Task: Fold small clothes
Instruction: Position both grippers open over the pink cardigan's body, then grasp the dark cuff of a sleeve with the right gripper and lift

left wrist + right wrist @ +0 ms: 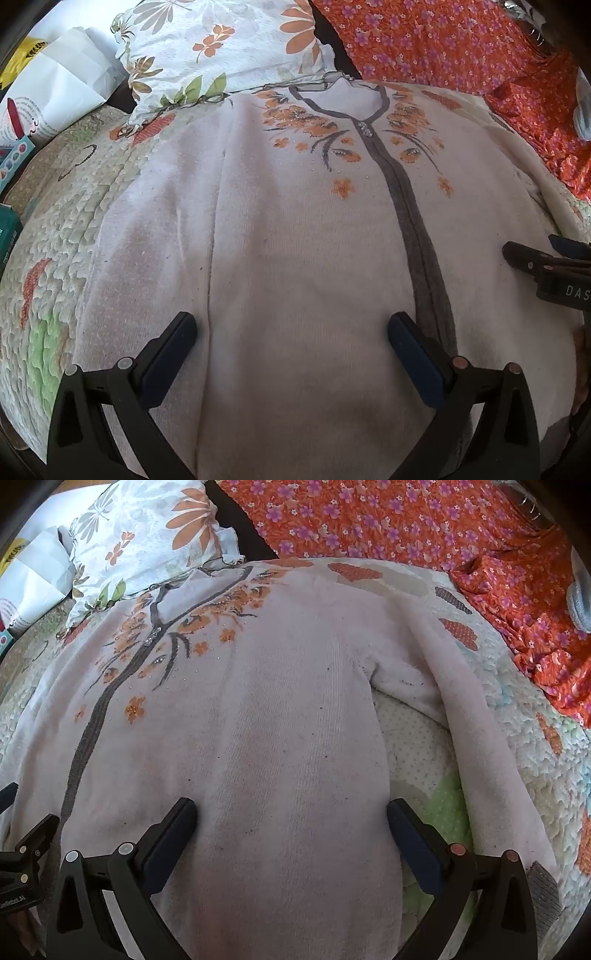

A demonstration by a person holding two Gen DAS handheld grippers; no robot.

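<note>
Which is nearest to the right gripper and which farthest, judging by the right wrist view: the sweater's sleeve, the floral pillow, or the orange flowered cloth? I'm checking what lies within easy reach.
From the right gripper, jaws open over the sweater:
1. Sleeve, just right of the jaws.
2. Floral pillow, far left.
3. Orange flowered cloth, far right; too close to call against the pillow.

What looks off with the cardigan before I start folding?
The cardigan lies flat, front up, but dark specks and faint stains dot its front. Its right-side sleeve splays out onto the quilt, with dark lint at the armpit. Both grippers are open.
</note>
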